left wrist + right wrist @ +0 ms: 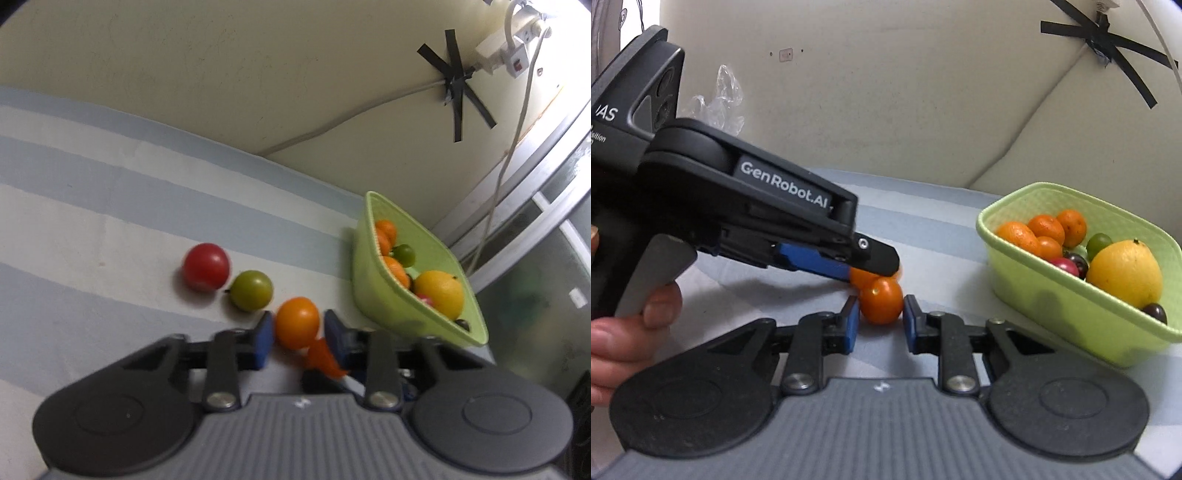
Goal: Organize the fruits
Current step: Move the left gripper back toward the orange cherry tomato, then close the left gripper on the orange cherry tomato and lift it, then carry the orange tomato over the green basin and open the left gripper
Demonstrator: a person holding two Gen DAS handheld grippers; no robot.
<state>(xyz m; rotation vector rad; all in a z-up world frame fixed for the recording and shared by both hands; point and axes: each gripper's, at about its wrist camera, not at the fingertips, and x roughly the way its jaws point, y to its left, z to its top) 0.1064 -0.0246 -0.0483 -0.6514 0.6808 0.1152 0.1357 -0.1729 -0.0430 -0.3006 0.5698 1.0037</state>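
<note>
In the left wrist view an orange fruit (297, 322) lies on the striped cloth between the open fingers of my left gripper (298, 330); a second orange fruit (323, 357) shows blurred just behind it. A green fruit (251, 290) and a red fruit (205, 267) lie to its left. In the right wrist view a small orange fruit (881, 301) sits between the open fingers of my right gripper (880, 314). The left gripper (875, 264) reaches in from the left over another orange fruit (860, 277). The green basket (1082, 317) holds several fruits.
The basket (373, 288) stands at the right near the table edge, holding oranges, a yellow lemon (1124, 273), a green fruit and dark plums. A cream wall with taped cables (456, 83) is behind. Crumpled plastic (718, 103) lies at the back left.
</note>
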